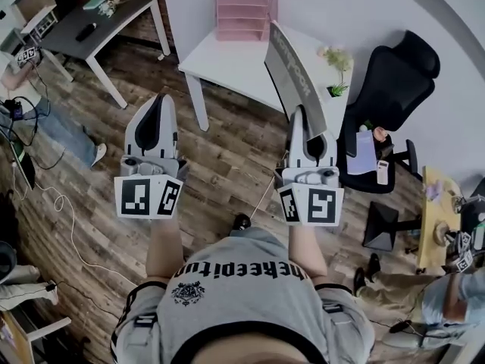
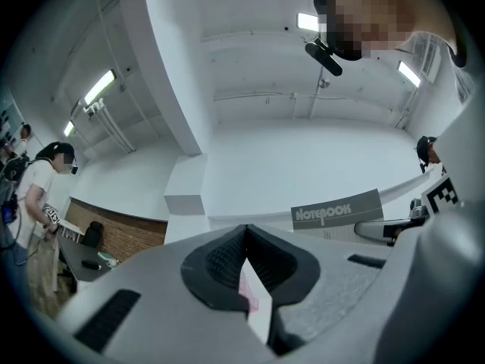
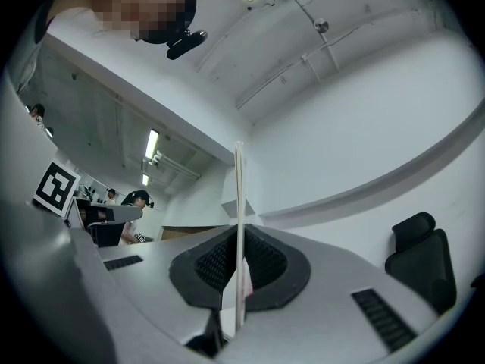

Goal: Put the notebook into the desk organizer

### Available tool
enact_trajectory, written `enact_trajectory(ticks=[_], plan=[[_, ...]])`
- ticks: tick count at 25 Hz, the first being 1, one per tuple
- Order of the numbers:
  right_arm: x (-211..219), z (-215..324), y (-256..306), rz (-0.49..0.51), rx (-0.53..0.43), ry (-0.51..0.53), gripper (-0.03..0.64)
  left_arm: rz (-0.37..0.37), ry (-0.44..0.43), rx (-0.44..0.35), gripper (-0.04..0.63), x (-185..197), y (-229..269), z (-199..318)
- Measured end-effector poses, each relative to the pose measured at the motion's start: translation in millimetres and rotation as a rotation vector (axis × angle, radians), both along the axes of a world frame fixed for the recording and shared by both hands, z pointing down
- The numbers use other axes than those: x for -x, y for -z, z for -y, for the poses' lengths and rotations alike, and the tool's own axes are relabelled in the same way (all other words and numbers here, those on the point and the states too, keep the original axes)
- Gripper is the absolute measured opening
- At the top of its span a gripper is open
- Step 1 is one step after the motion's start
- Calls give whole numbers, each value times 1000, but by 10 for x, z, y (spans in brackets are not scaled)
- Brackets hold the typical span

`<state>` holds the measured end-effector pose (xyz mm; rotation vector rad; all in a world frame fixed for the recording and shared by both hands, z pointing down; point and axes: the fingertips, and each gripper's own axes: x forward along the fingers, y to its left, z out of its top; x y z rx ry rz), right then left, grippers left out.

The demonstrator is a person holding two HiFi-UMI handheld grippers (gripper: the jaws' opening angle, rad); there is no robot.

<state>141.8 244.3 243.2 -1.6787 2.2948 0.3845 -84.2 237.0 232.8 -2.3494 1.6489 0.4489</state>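
Far edge of the white worktop: pink desk organizer, looks like stacked trays. Notebook isn't in it yet. It's in the air over the right part of the worktop, standing on edge with the cover angled left, held at its near lower edge by the right gripper. Right gripper view shows it edge-on as a thin line between the pads, jaws closed onto it. Left gripper is off to the left, well apart from the notebook, jaws together and nothing in them; only a sliver of white and pink shows through the gap behind the tips. My read: carry phase, insertion not started. To do it well: the grip is at one edge of a big flat thing, so expect it to lever and sag. Go slow, no wrist snaps. Take it far and left until it lines up with a tray, turn the cover flat to match, lead with the free edge, and slide in. Let go only once most of it is supported. Mind the potted plant at the right edge. Left gripper could steady the organizer if it skids.
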Motion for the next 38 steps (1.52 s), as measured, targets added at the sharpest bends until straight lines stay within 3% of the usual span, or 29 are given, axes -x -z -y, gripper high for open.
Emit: enact_trajectory(ticks=[10,23,29,38], plan=[[-319,640,-6,16,-12,49,8,-24,52,-27,3,-288,52,529],[-376,1137,-215,28,24,45,8,-27,44,20,3,-335,-165,1059],[-363,1596,-218,31,18,24,8,2,19,8,3,-374,-159,1547],[-132,2518,-160,33,2,-18,9,2,-16,-5,3,-115,-102,2512]])
